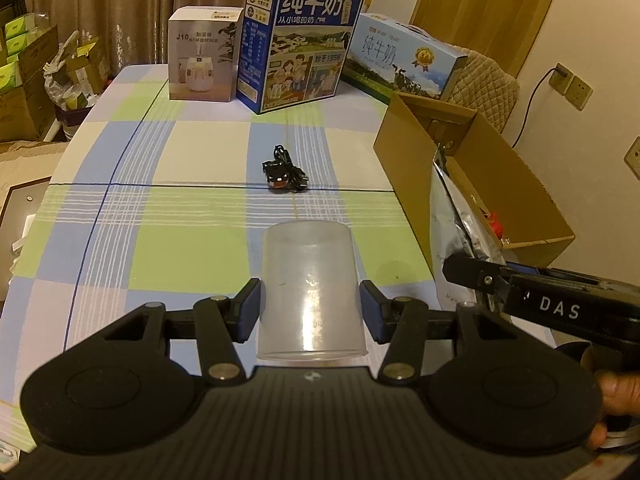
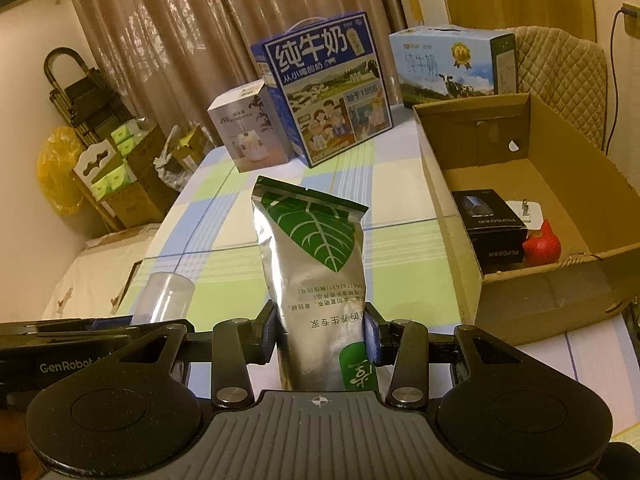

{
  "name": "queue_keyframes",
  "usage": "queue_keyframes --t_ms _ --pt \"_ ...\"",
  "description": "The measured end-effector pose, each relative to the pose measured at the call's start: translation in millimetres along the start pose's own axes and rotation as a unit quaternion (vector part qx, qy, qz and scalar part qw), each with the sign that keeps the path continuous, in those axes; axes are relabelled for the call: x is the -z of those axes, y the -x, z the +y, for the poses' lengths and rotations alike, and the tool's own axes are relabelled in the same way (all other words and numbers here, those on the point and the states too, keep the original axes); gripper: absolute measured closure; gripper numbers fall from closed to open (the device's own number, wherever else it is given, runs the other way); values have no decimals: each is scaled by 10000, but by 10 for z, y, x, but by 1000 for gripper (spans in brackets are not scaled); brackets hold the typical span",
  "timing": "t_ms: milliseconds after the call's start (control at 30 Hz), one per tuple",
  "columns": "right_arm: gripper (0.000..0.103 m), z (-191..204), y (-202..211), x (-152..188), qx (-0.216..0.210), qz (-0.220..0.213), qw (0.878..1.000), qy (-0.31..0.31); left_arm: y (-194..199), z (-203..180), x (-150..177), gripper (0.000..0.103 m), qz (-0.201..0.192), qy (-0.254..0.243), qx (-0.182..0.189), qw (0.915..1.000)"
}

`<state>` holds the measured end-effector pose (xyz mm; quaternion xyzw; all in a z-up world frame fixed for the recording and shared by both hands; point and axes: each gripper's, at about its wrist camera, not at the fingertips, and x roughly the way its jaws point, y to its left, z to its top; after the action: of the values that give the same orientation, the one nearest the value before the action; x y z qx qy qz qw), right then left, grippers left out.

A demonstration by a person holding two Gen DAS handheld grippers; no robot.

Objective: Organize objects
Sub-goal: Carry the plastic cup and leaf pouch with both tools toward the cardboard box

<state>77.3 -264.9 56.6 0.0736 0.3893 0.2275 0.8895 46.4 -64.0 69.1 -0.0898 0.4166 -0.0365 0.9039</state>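
1. Frosted plastic cup [image 1: 310, 296], upside down, sits between the pads of the left tongs [image 1: 310, 312], which are closed on its wall near the rim; it appears lifted off the checked surface [image 1: 192, 240]. Judged light, thin-walled and slick, so squeeze gently, low on the wall, to avoid buckling.
2. Black cable bundle [image 1: 284, 172] lies mid-surface, well apart from the cup. Limp; best pinched across the coil.
3. Silver foil pouch [image 2: 316, 268] with a green leaf print stands upright in the right tongs [image 2: 320, 336], gripped at its lower end. Soft, crinkly, likely to sag at the top.
4. Cardboard box [image 2: 448, 200] at far right is open, already holding a black carton [image 2: 492, 224], a white plug [image 2: 528, 212] and a red item [image 2: 544, 246]; probable drop-off.
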Motion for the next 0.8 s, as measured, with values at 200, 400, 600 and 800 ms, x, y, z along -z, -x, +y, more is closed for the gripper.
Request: queue_keyframes --t_ms 200,400,600,800 --pt "64 -25 41 -32 -2 -58 10000 -46 26 -29 -20 56 -32 -12 32 10000" --pt "64 -55 79 -65 13 -100 9999 -69 20 -65 -49 56 -40 -36 58 10000" --pt "64 -90 133 -114 2 -169 9998 -108 5 -115 -77 56 -60 -67 93 9999" --pt "64 -128 207 -207 -1 -288 9995 -162 2 -175 -139 56 -95 -111 137 9998"
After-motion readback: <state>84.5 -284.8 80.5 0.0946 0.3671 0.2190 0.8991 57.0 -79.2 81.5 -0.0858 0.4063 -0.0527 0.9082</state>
